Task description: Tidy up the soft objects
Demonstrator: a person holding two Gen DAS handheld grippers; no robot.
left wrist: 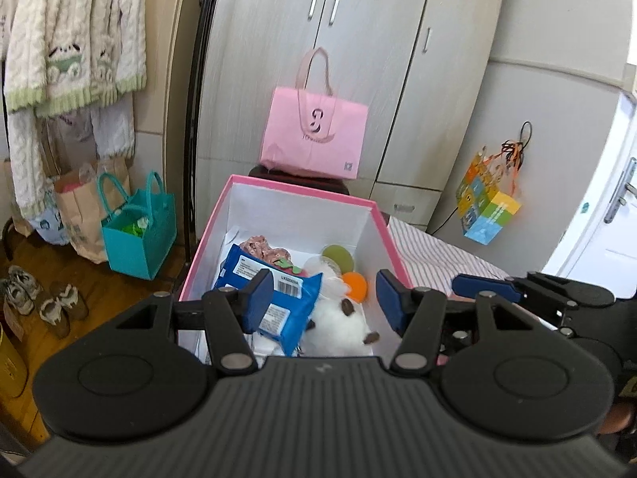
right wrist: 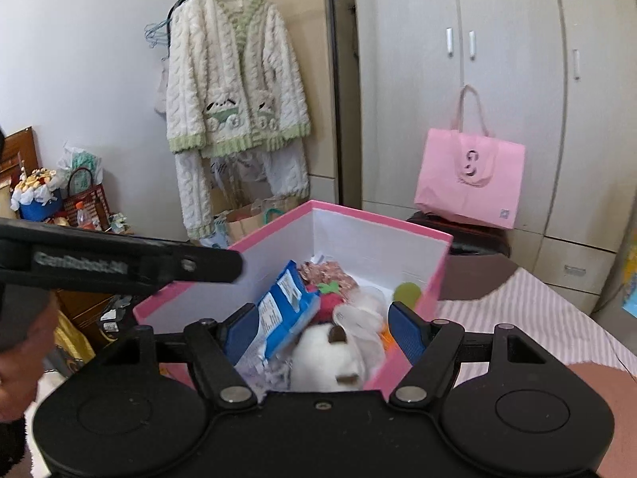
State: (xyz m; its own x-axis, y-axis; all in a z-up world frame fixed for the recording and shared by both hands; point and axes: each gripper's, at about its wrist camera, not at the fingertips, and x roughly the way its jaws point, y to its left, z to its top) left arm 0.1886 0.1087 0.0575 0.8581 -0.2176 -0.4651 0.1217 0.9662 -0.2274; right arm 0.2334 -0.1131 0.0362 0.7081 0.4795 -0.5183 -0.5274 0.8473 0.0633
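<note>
Soft things lie gathered in one pink-rimmed box [left wrist: 382, 219] with white inner walls, which stands on the bed beside a striped sheet [left wrist: 438, 259]. Inside it we count one blue wipes packet [left wrist: 278, 302], leaning toward the left wall, one white plush toy [left wrist: 342, 322] with brown ears near the front, one red strawberry plush [right wrist: 330, 302] with a green leaf, one patterned brown-and-pink cloth [left wrist: 258, 245] at the back, one green round piece [left wrist: 338, 259] and one orange round piece [left wrist: 356, 285] near the right wall; some crumpled white material lies among them, too unclear for us to name. We hold two tools. Our left tool [left wrist: 324, 298] hovers over the near edge of the box, level and pointing toward the wardrobe [left wrist: 358, 59], its blue fingers [left wrist: 260, 294] spread wide with nothing between them; the packet and plush show through the gap, lower down in the box. Our right tool [right wrist: 322, 332] hangs just beside it at the box's right front corner, likewise spread apart and holding nothing. Around the room we count two pink tote bags' worth of views but only one pink tote bag [left wrist: 314, 135], one teal bag [left wrist: 139, 235] on the floor, one hanging cream cardigan [right wrist: 235, 79], and one colourful paper bag [left wrist: 485, 199] on a hook.
</note>
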